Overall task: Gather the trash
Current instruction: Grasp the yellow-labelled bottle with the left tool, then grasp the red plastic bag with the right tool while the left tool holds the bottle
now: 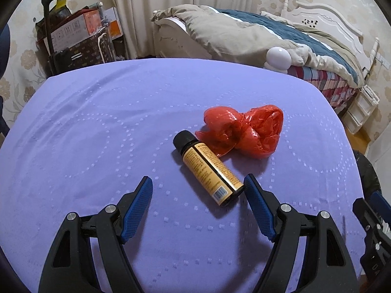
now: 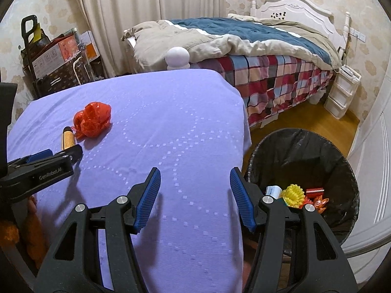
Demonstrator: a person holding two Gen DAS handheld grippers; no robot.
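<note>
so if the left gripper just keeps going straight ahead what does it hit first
Most likely the black-capped bottle with the orange label, lying just ahead of the open left gripper, nearer its right finger. The crumpled red plastic bag lies beyond it.

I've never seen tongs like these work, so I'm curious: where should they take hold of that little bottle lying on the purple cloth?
Across the labelled body of the bottle, from above. It lies flat, slanting away from the open left tongs, its base already near their right finger. The round middle is straight and bare; the black cap end touches the red plastic bag, so I'd avoid gripping there.
</note>
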